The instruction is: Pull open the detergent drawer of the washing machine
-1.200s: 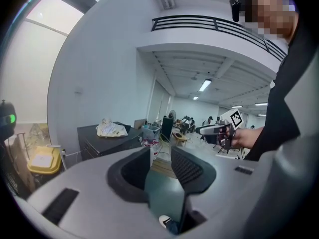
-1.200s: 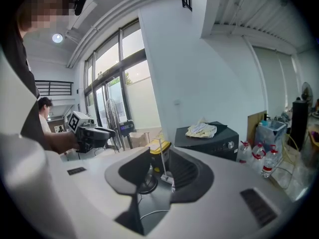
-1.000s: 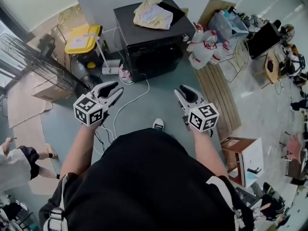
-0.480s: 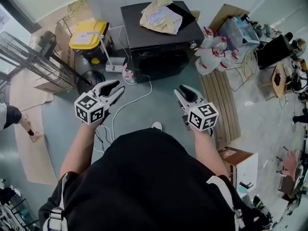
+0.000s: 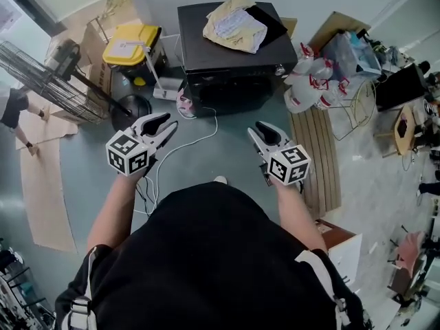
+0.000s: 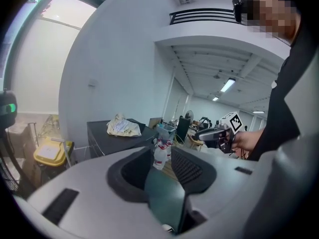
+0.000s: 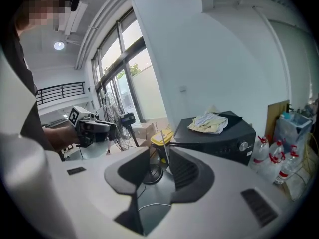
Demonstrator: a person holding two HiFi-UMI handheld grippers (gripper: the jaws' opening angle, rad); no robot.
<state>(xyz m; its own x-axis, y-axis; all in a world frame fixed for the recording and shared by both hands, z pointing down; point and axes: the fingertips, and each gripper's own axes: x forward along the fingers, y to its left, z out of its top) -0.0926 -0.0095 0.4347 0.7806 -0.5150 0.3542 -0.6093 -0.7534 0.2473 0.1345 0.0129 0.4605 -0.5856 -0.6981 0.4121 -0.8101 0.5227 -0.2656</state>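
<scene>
The black washing machine (image 5: 206,50) stands against the far wall with a crumpled yellow cloth (image 5: 234,25) on its lid. Its front shows a round knob (image 7: 244,146); I cannot make out the detergent drawer. My left gripper (image 5: 163,126) is held above the floor, short of the machine and left of it, open and empty. My right gripper (image 5: 261,130) is level with it on the right; its jaws are opening with nothing between them. Both point toward the machine (image 6: 112,133), well apart from it. The right gripper's own jaws (image 7: 159,166) frame only floor.
A yellow-lidded bin (image 5: 130,47) and a standing fan (image 5: 48,71) are left of the machine. A white cable (image 5: 185,143) runs across the floor. Plastic bottles (image 5: 313,88) and a slatted wooden board (image 5: 316,157) lie to the right. Another person (image 5: 10,108) stands at far left.
The washing machine has come nearer and more centred in the head view as I walk toward it. Both grippers keep their pose in front of me. The person at left has shifted.
</scene>
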